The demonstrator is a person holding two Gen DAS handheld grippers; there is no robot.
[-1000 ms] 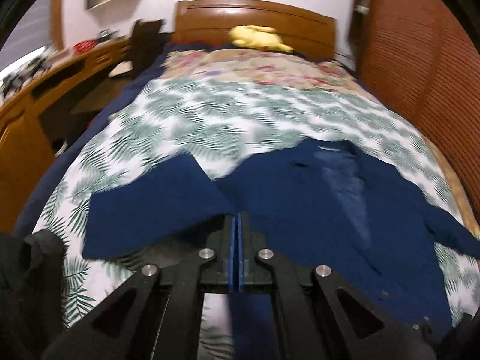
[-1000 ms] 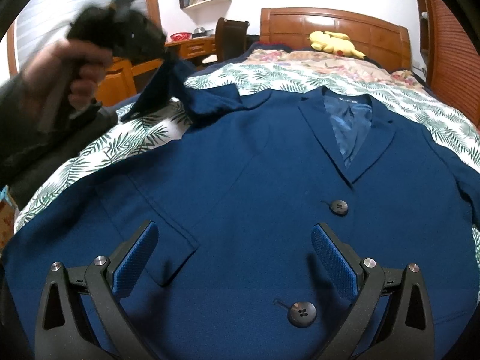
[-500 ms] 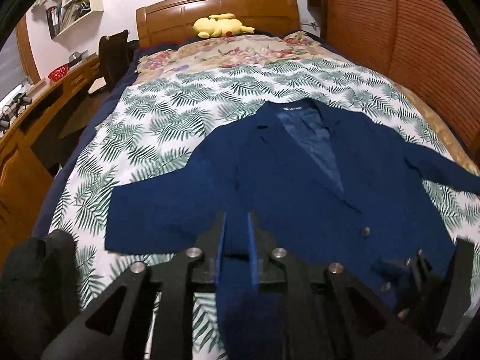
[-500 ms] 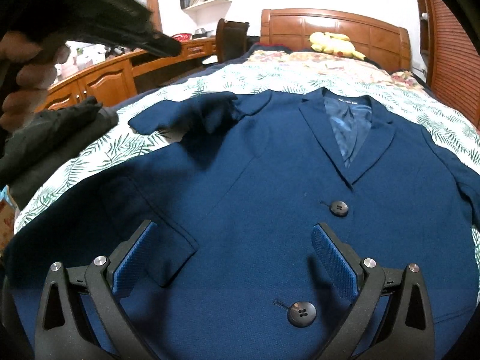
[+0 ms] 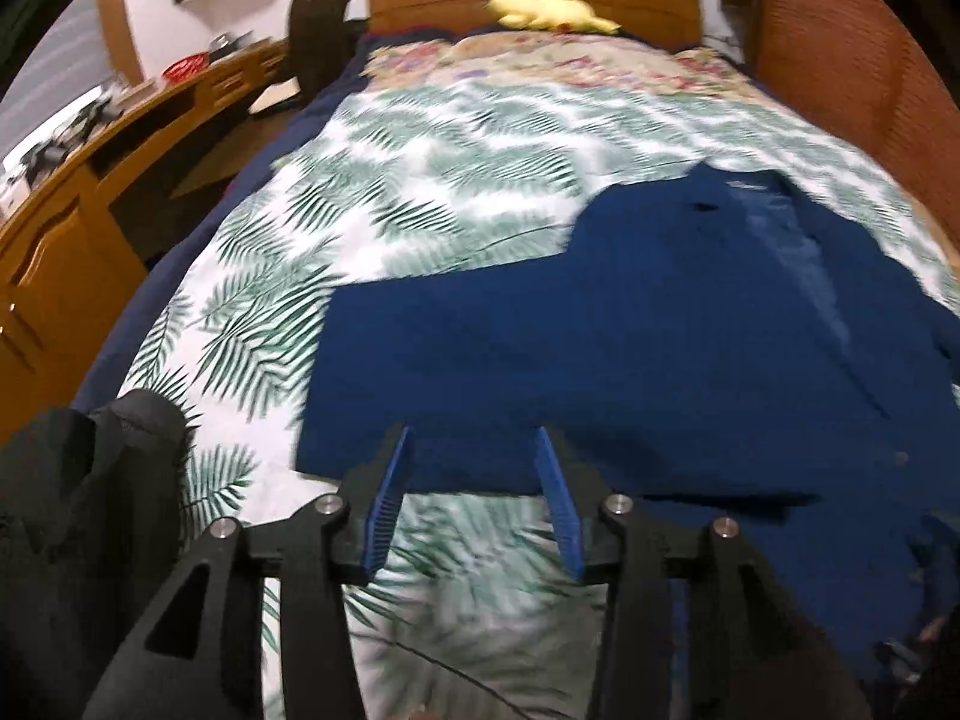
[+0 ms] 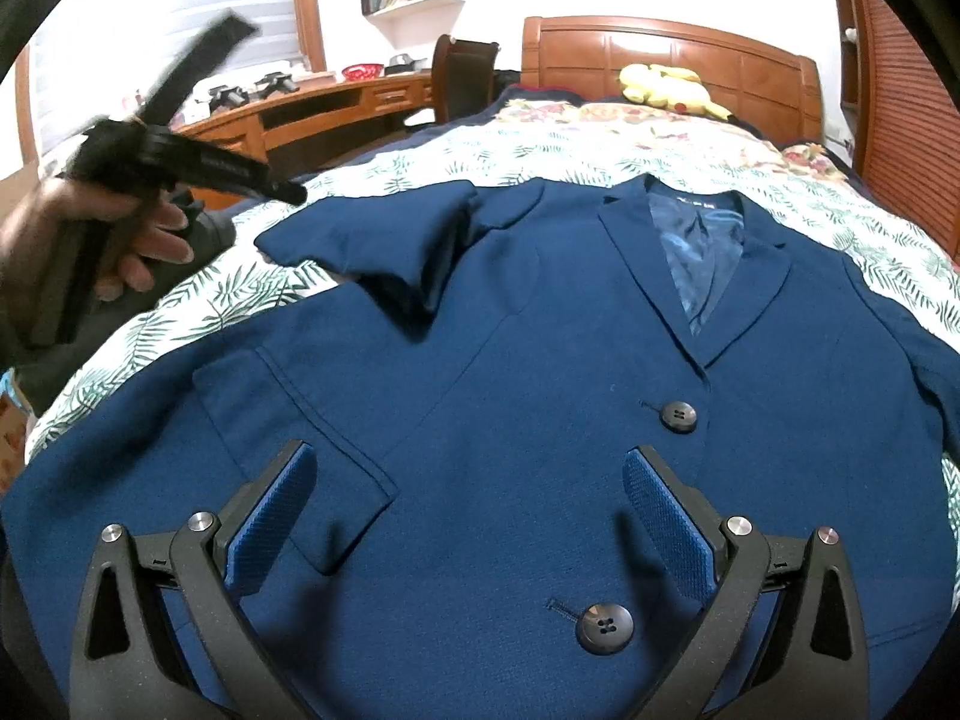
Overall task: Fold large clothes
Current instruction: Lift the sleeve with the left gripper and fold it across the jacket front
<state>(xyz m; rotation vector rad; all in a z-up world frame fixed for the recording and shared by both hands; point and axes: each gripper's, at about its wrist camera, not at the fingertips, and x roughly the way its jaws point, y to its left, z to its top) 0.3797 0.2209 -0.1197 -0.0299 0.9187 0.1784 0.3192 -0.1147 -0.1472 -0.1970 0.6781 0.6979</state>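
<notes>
On the palm-leaf-print bedspread [image 5: 420, 228] lies a navy blue woven blazer [image 6: 540, 420], front up.
Left gripper [image 5: 474, 450] is opening, empty, beside the blazer's sleeve; right gripper [image 6: 468, 480] hovers wide apart, empty, above the blazer.

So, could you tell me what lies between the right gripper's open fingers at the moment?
In the right wrist view, the right gripper is open over the navy blazer; only its front cloth and the lower button lie between the fingers.

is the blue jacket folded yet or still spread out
Mostly spread. The blue jacket lies flat and buttoned on the bed; only its short sleeve on the picture's left is turned in.
</notes>
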